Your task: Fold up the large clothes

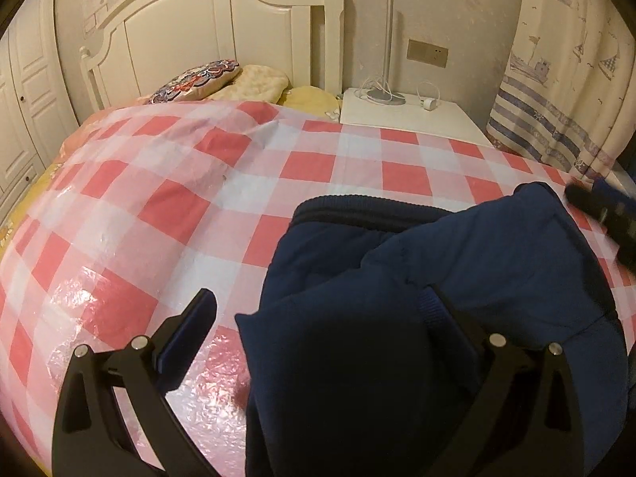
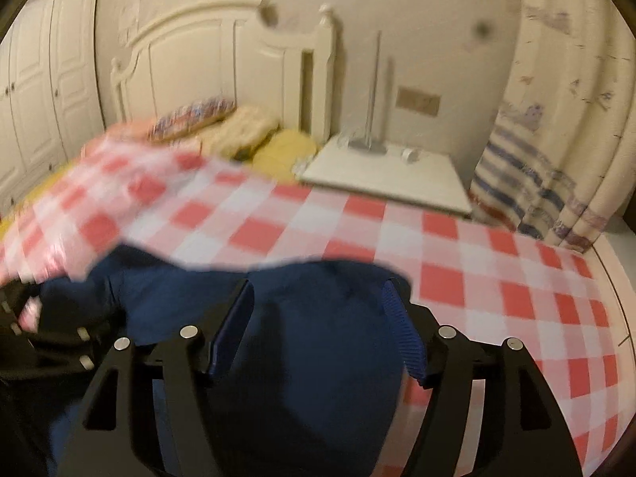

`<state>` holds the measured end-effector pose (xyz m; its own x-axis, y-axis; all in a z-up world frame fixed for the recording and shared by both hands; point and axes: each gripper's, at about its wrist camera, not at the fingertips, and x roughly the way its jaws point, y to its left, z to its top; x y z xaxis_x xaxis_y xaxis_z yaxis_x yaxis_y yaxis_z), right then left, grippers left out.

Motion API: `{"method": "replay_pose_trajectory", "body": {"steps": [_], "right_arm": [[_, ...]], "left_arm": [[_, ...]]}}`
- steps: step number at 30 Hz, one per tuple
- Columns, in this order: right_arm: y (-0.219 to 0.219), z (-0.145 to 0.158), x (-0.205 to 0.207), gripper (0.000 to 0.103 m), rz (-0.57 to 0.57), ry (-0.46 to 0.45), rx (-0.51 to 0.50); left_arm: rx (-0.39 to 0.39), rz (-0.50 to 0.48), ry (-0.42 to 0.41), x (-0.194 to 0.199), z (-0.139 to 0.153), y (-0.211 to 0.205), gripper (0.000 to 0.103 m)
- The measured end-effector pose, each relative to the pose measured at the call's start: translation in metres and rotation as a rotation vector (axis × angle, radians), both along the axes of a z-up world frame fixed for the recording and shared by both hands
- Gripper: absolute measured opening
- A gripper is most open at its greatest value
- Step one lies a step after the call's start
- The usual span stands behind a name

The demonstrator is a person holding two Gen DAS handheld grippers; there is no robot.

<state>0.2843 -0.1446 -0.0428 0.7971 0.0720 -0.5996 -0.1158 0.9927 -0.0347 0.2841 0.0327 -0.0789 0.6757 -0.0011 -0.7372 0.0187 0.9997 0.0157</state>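
The left gripper (image 1: 322, 310) has its jaws spread wide, one finger on the bare cover, the other buried in the garment (image 1: 417, 318), so nothing is pinched. The right gripper (image 2: 318, 310) also has its jaws apart, straddling a hump of the same navy cloth; the blur hides whether the pads press it. The garment lies bunched at the lower centre and right of the left view, on the checked cover (image 1: 159, 198) of the bed. Both grippers seem placed to take hold for a fold.

A home bedroom is indicated: bed (image 1: 238, 183) with white headboard (image 1: 206, 28), nightstand (image 1: 413, 119), wardrobe (image 1: 24, 91), curtain (image 1: 564, 71).
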Motion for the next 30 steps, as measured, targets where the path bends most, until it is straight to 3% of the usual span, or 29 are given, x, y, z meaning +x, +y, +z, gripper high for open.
{"method": "replay_pose_trajectory", "body": {"steps": [4,7,9,13,17,19,21,24,26,30], "right_arm": [[0.002,0.005,0.018,0.067,0.022,0.029,-0.014],[0.014,-0.043,0.045,0.074,0.092,0.258,-0.088],[0.000,-0.044,0.046,0.075,0.080,0.252,0.003],[0.006,-0.029,0.023,0.075,0.079,0.198,-0.060],[0.016,-0.005,-0.038,0.081,0.133,0.070,-0.056],[0.025,-0.003,-0.070,0.084,0.202,0.048,-0.060],[0.039,-0.014,-0.091,0.084,0.267,0.069,-0.083],[0.039,-0.026,-0.098,0.084,0.244,0.062,-0.074],[0.031,-0.025,-0.093,0.084,0.246,0.098,-0.017],[0.040,-0.009,-0.119,0.084,0.251,0.071,-0.058]], "left_arm": [[-0.006,-0.001,0.002,0.001,-0.001,0.001,0.101],[-0.017,-0.001,0.008,0.003,-0.001,0.003,0.101],[-0.025,-0.004,0.011,0.003,-0.001,0.003,0.101],[-0.031,-0.004,0.011,0.002,-0.002,0.005,0.101],[-0.051,-0.004,0.012,0.003,-0.004,0.010,0.101],[-0.052,-0.005,0.012,0.003,-0.004,0.010,0.101],[-0.048,-0.005,0.012,0.003,-0.004,0.010,0.101],[-0.040,-0.003,0.010,0.002,-0.004,0.009,0.101],[-0.024,-0.005,0.009,0.002,-0.004,0.008,0.101],[-0.047,-0.028,0.022,-0.004,-0.001,0.016,0.101]]}}
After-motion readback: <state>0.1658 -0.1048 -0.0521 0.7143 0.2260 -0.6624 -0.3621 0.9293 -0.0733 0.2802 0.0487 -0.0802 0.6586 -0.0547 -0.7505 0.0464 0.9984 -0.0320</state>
